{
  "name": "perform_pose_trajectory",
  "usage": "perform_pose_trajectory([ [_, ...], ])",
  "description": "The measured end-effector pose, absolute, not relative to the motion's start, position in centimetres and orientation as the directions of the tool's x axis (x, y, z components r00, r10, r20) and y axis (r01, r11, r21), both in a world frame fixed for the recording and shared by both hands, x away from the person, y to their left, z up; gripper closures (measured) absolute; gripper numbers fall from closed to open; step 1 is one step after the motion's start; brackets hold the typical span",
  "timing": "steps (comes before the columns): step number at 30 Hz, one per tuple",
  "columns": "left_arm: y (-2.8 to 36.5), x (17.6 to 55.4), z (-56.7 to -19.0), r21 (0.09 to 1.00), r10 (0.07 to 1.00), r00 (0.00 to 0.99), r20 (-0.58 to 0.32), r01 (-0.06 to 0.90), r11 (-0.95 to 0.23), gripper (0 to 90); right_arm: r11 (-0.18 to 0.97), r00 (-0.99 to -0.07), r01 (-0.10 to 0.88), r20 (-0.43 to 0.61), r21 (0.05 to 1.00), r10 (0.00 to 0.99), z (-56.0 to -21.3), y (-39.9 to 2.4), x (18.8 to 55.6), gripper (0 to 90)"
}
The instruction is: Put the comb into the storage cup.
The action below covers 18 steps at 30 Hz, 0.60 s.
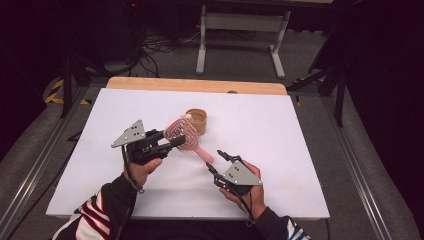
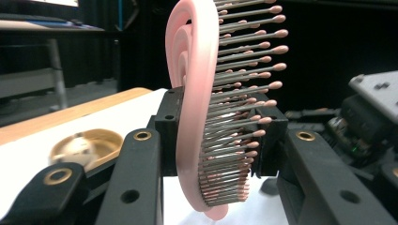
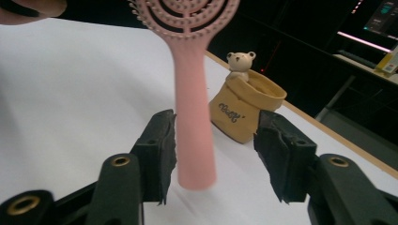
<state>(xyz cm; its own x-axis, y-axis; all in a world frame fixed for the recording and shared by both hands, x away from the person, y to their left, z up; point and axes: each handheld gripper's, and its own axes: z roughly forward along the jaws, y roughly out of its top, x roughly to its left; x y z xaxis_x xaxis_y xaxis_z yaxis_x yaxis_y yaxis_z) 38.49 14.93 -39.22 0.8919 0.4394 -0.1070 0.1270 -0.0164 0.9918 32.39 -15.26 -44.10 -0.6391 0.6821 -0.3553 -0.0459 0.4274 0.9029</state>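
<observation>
Jaws of the left gripper (image 1: 172,141) clench the pink hairbrush (image 2: 197,117), hiding its lower bristles; right gripper (image 3: 216,154) jaws released.

Looked straight along the right gripper (image 3: 216,154) here. Had its two black jaws standing apart, with the pink hairbrush (image 3: 193,117) handle hanging between them, end down. Sat close against the left pad, maybe touching, hard to call, with a clear gap to the right one. Showed the brush head cut off at the top edge, concentric rings and nubs visible. Had a small tan pouch (image 3: 244,115) standing on the white table (image 3: 70,93) just behind the handle, script lettering on its front and a little bear figure (image 3: 241,64) poking out the top. Caught a wooden table edge and dark room beyond.
</observation>
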Motion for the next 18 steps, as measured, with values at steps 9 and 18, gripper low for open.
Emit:
perform_pose_trajectory([
  [9, 16.8, 38.6, -38.9, 0.995, 0.497, 0.864, -0.076, 0.100, -0.021, 63.6, 0.410, -0.600, -0.039, -0.349, 0.911, 0.719, -43.5, -17.4, 32.6, 34.4],
  [18, 17.9, 38.6, -38.5, 0.996, 0.571, 0.821, -0.003, 0.054, -0.072, 63.6, 0.381, -0.562, -0.013, -0.322, 0.924, 0.762, -43.2, -19.9, 32.8, 25.5],
])
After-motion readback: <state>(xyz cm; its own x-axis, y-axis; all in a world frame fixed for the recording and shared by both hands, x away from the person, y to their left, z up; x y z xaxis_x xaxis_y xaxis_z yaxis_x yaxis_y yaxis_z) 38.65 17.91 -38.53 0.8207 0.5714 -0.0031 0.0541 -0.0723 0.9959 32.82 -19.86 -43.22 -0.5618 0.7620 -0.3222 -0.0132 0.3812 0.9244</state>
